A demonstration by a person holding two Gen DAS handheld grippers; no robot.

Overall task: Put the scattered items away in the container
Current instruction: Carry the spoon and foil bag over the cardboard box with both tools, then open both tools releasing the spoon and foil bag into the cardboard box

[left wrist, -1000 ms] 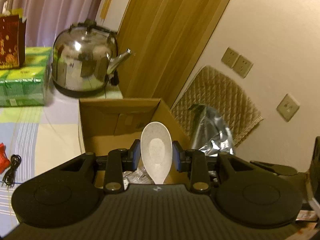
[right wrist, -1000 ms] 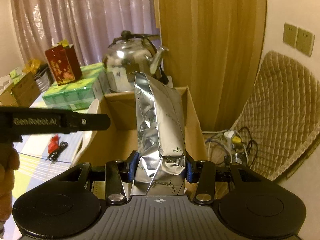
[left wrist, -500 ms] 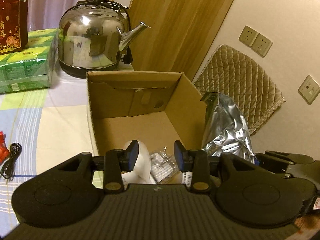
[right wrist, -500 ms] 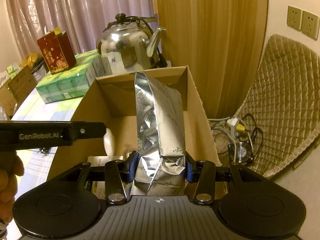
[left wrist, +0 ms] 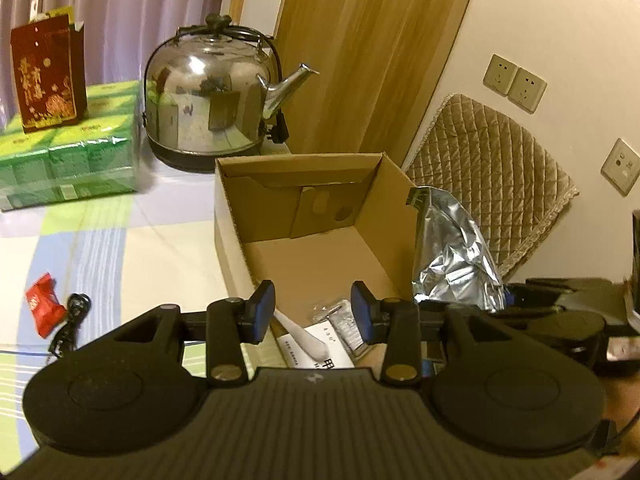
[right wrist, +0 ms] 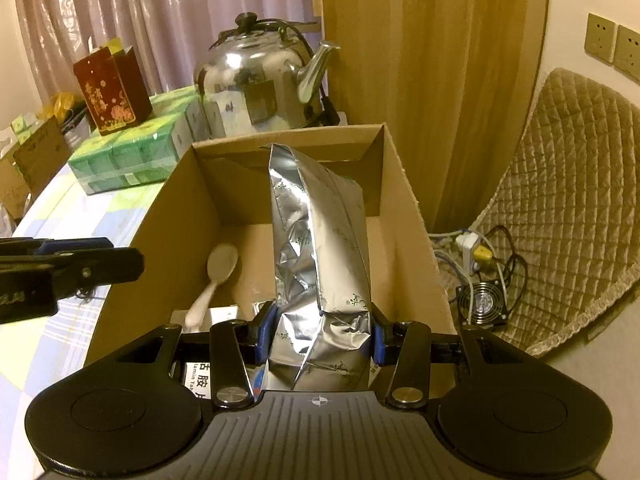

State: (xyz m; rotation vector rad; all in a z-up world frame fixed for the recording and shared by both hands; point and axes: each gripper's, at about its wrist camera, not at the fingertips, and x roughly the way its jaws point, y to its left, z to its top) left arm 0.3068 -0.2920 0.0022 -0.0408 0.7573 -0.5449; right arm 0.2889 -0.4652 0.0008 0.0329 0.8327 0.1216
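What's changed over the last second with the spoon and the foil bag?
The left claw has just been opening and let go of the white spoon, which now lies inside the cardboard box. The right claw still grips the foil bag, lower over the box.

A shiny steel kettle (left wrist: pixel 208 108) stands at twelve o'clock on the tabletop (left wrist: pixel 168 240). At ten o'clock, a red gift bag (left wrist: pixel 48 76) sits on green packs (left wrist: pixel 68 156). At two o'clock, a quilted chair cushion (left wrist: pixel 492 168).

Open brown cardboard box (right wrist: pixel 404 196) holds a white ceramic spoon (right wrist: pixel 214 280) lying flat on its floor; crinkled silver foil pouch (right wrist: pixel 320 264) stands upright above the box, gripped at its base
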